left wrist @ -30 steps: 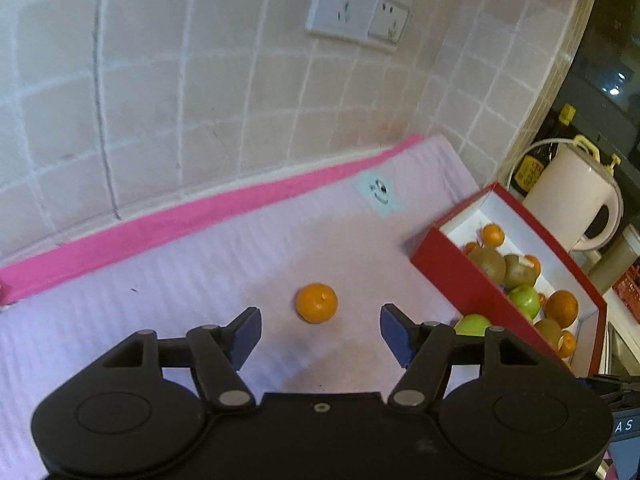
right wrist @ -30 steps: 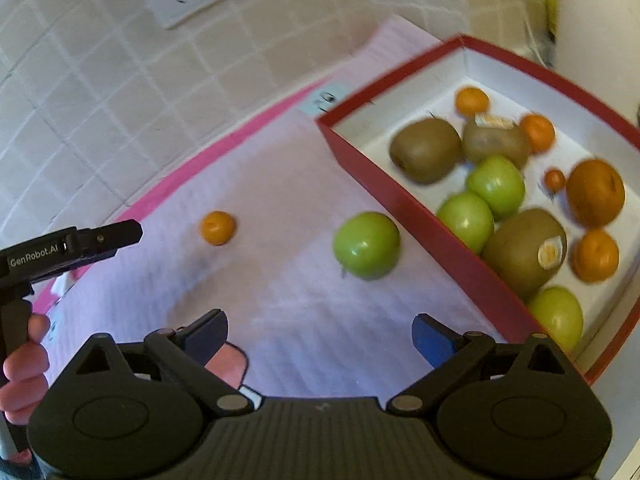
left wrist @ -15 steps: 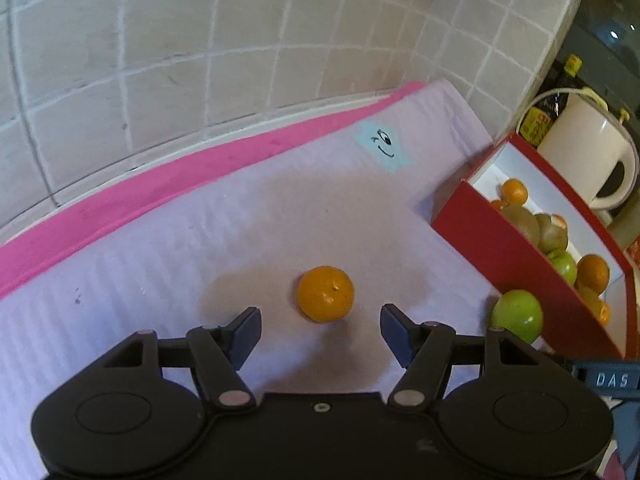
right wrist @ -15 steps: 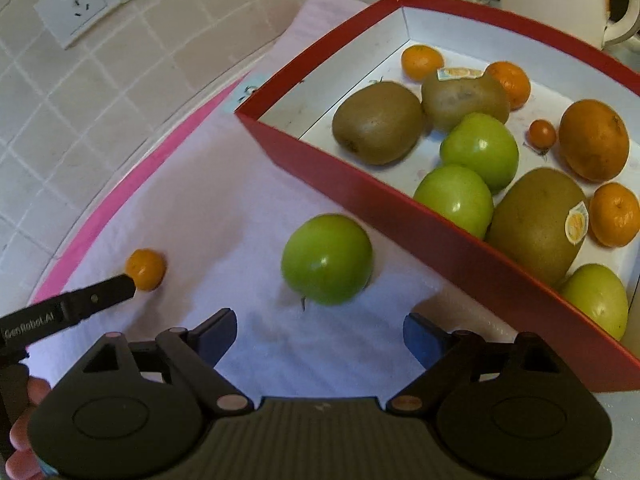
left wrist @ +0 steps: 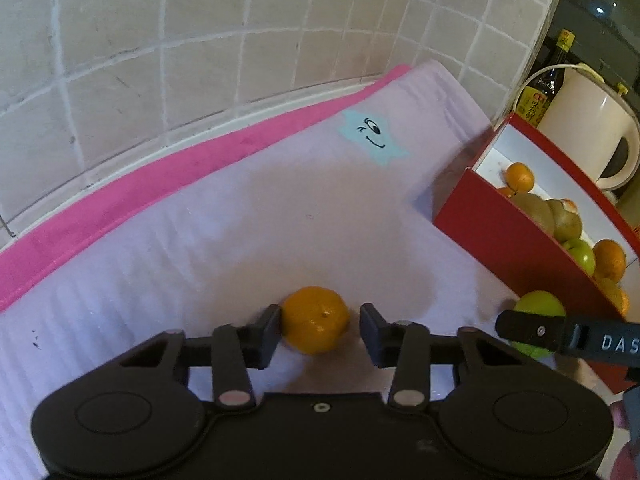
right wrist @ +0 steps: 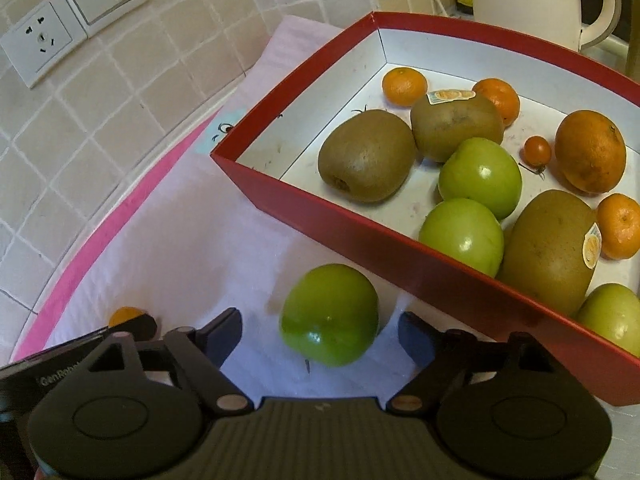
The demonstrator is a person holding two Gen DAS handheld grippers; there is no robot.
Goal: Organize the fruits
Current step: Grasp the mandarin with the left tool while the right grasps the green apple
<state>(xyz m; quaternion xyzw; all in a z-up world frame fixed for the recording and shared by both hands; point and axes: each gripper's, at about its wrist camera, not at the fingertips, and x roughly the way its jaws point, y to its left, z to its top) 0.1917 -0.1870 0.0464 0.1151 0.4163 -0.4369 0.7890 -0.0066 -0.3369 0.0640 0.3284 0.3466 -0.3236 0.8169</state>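
The left gripper point(left wrist: 320, 330) had just been closing around the tangerine point(left wrist: 315, 319) without pinching it, while the right gripper point(right wrist: 320, 334), also narrowing, stood spread around the green apple point(right wrist: 329, 314).

Orange mandarin point(left wrist: 315, 319) and green apple point(right wrist: 329, 314) lie on a lilac mat point(left wrist: 200, 240) with pink edge; beside it, a red box point(right wrist: 360, 236), white inside.

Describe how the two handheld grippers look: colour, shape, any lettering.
Both are matte black plastic. The left gripper and right gripper each have two round housings, linked bars with pale pivot pins, and dark blue fingertips. White lettering marks their sides: "DAS" and "GenRobot".
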